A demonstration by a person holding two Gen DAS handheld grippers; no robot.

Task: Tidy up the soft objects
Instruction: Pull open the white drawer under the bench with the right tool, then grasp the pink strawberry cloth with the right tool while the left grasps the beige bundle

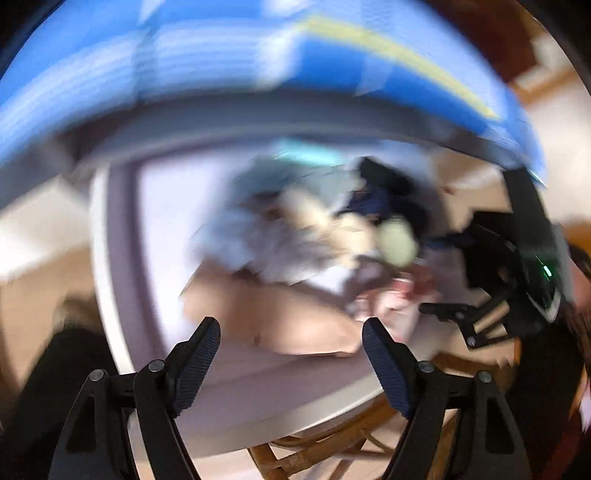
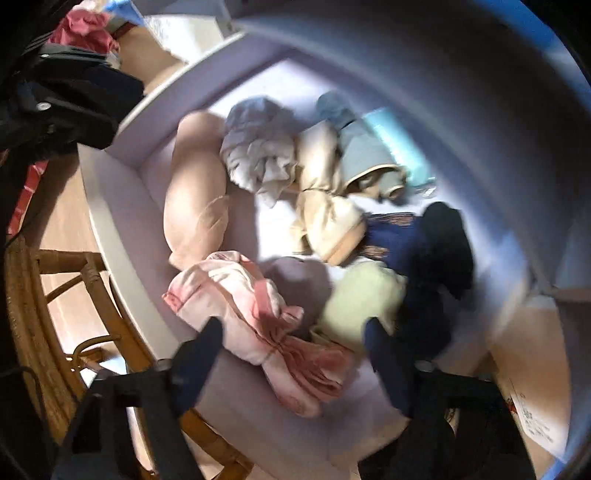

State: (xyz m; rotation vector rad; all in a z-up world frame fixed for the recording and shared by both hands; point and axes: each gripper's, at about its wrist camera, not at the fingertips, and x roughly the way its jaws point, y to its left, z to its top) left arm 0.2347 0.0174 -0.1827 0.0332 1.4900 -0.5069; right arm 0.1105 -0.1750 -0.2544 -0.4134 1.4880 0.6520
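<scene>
A heap of soft things lies on a white cushioned surface: a peach pillow, a grey-white cloth, a cream garment, a blue-grey garment, navy cloth, black cloth, a pale green cloth and a pink cloth. My right gripper points down, open, above the pink cloth's near end, with the pads off it. In the blurred left wrist view my left gripper is open and empty over the peach pillow. The right gripper shows at the right.
A rattan chair stands against the surface's near edge, over a wooden floor. A blue padded wall or mat rises behind. Red-pink fabric lies at the far left. Printed paper sits at the lower right.
</scene>
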